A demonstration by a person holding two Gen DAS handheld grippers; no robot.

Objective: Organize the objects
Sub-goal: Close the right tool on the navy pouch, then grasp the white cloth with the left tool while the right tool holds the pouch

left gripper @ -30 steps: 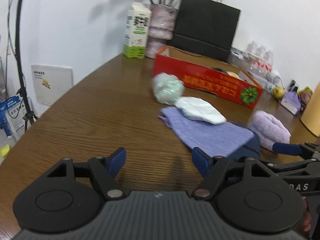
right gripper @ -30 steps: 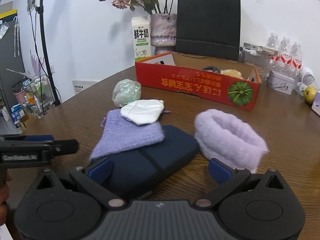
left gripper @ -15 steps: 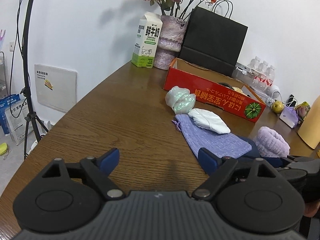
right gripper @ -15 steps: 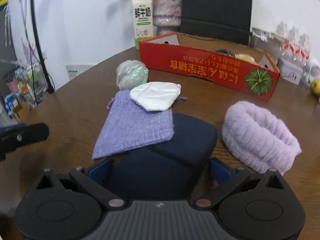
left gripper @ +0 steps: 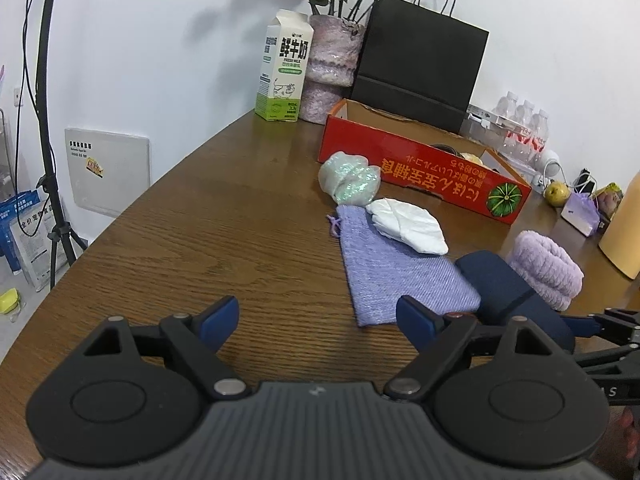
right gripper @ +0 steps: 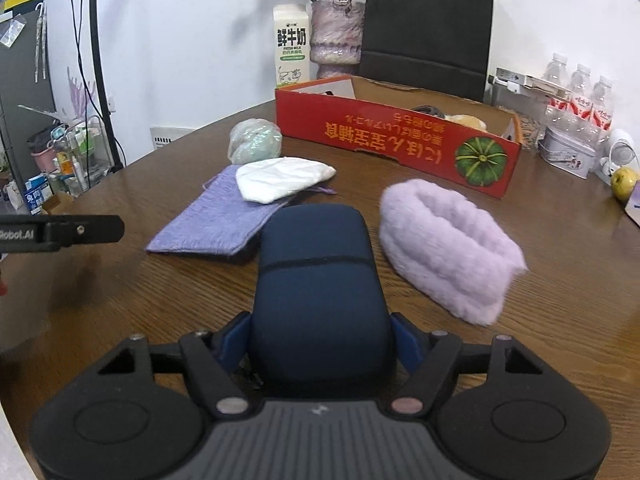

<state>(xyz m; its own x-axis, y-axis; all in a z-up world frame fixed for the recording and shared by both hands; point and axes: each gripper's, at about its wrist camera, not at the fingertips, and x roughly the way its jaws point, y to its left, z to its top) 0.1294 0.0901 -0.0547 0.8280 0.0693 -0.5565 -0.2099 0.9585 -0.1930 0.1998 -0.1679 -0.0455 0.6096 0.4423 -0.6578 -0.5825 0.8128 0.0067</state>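
Right wrist view: the right gripper [right gripper: 319,344] has its two blue fingers pressed against the sides of the near end of a navy zip case [right gripper: 316,276], which lies lengthwise on the wooden table [right gripper: 560,320] and runs away from the camera. Just to the case's right sits a fluffy lilac headband [right gripper: 444,244], near it but apart from it. To the case's left a flat purple knit pouch [right gripper: 216,224] lies on the wood, its near corner meeting the case's far left edge; whether it overlaps the case cannot be told. A white crumpled cloth [right gripper: 280,179] rests on the pouch's far end, and beyond that stands a pale green iridescent bundle [right gripper: 255,142]. Farther back is a red cardboard box [right gripper: 392,140] with a pumpkin printed on its front, then a milk carton [right gripper: 292,46], a vase of flowers [right gripper: 336,34] and a black paper bag [right gripper: 428,28] against the wall. In the left wrist view the left gripper [left gripper: 318,320] hangs over bare wood with its fingers spread wide and nothing between them, just beside the near corner of the pouch; its body shows at the left edge of the right wrist view.
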